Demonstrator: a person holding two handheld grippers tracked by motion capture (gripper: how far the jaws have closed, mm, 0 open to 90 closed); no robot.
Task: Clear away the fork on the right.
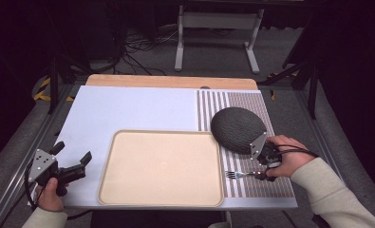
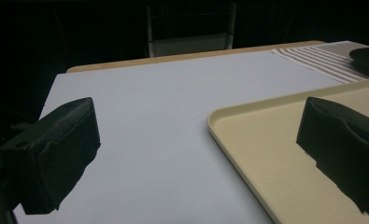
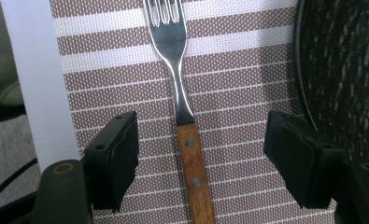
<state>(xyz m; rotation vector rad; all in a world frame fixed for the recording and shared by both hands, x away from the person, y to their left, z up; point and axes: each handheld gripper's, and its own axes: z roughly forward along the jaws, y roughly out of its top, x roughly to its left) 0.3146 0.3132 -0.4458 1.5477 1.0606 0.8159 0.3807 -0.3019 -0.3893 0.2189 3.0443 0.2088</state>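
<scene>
Dark room, cabling and a white frame stand on the floor behind. Worktop (image 1: 128, 109) lying under a pale sheet, a wooden edge showing along the far side.

Beige tray (image 1: 161, 167) sitting empty at centre, near edge close to the worktop front. Striped placemat (image 1: 251, 187) lying just beside the tray on its right. Dark round textured plate (image 1: 237, 128) resting on the far half of the placemat, touching or slightly overhanging the tray corner; cannot tell which.

Left hand-held gripper (image 1: 71, 164) hovering off the tray's left side, jaws spread wide, nothing between them; same spread showing in the left gripper view (image 2: 196, 154), tray rim (image 2: 247, 100) crossing between the pads.

Right hand-held gripper (image 1: 266, 164) hanging low over the near half of the placemat, beside the plate; jaws apart in the right gripper view (image 3: 201, 163), straddling but not touching the fork.

Fork (image 3: 182, 107) lying flat on the placemat, tines pointing toward the tray, wooden riveted handle (image 3: 195, 177) toward the person's right hand.

Step in hand, judged: preparing a grasp on the fork handle. Advising:
- keeping the handle centred between the pads, as now;
- lowering until the pads bracket the wood, not the thin steel neck;
- closing squarely across the handle's width to prevent rolling;
- watching clearance on the plate side, rim lying near one jaw;
- avoiding pinching the placemat weave.
</scene>
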